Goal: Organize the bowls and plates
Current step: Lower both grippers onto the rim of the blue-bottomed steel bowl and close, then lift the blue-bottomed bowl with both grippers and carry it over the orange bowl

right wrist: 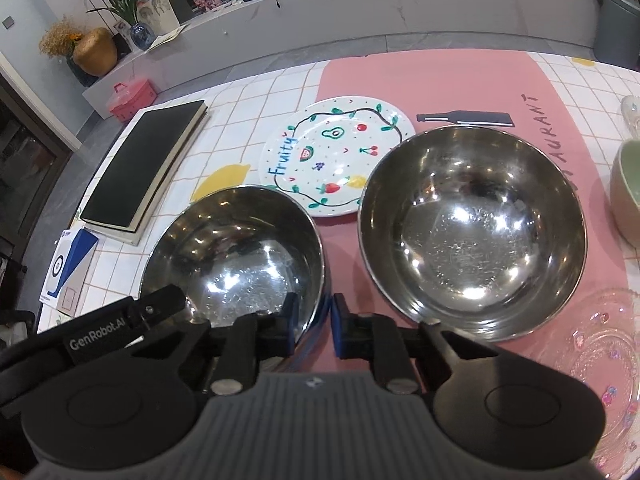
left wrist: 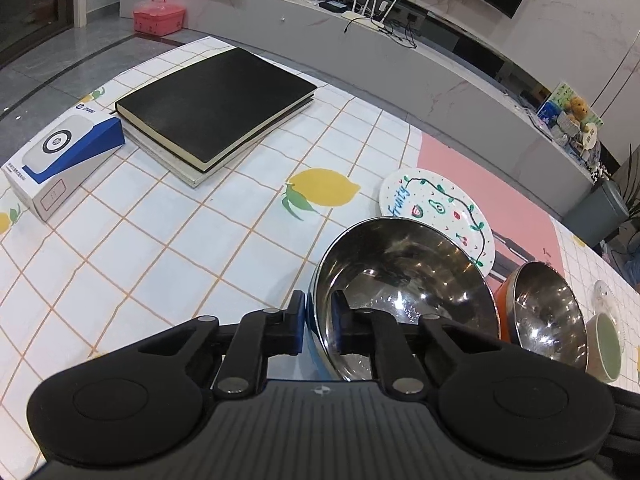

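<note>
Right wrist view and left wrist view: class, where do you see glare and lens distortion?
Right wrist view: bright glare spots inside both steel bowls; the counter behind curves. Left wrist view: the bowl mirrors lights; the tablecloth grid bows outward.

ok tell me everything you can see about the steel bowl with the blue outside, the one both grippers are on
The blue bowl is round, with a shiny, scuffed steel inside and a blue outer wall. It is empty and sits upright on the checked tablecloth, beside the orange bowl and in front of the fruit plate. The left gripper is shut on its near-left rim, one finger inside, one outside; the right gripper pinches the near-right rim likewise.
</note>
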Demonstrator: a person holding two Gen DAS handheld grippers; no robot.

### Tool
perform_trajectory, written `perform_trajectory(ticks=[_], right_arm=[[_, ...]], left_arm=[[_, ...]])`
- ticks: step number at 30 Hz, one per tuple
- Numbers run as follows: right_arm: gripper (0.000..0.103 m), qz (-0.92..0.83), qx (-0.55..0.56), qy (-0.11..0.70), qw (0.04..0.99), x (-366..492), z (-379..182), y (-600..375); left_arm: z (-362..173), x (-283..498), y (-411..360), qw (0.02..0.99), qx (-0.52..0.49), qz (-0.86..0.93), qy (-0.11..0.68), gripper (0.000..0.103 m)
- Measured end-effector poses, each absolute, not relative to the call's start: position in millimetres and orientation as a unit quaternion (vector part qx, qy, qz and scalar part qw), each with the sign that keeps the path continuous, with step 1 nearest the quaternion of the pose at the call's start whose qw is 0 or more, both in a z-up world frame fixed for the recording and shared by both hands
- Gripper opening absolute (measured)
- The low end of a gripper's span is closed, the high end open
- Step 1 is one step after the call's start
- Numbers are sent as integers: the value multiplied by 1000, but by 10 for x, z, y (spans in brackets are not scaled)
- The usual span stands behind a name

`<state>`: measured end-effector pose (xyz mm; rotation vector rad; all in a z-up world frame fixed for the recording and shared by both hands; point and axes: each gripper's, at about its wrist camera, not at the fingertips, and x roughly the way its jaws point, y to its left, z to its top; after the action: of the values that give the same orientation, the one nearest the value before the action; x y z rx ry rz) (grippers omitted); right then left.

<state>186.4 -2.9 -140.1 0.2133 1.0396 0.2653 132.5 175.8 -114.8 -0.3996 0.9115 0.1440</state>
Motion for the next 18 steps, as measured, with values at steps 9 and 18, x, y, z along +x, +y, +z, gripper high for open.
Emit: perform_trajectory(ticks=[9, 18], right_arm=[[14, 134, 102, 510, 843, 1807, -1380, -57], [14, 153, 87, 509, 843, 1651, -1308, -78]], left_arm=[[-1134, 1179, 1744, 874, -187, 72, 442, 9], [-1078, 979, 1740, 873, -195, 73, 442, 9]])
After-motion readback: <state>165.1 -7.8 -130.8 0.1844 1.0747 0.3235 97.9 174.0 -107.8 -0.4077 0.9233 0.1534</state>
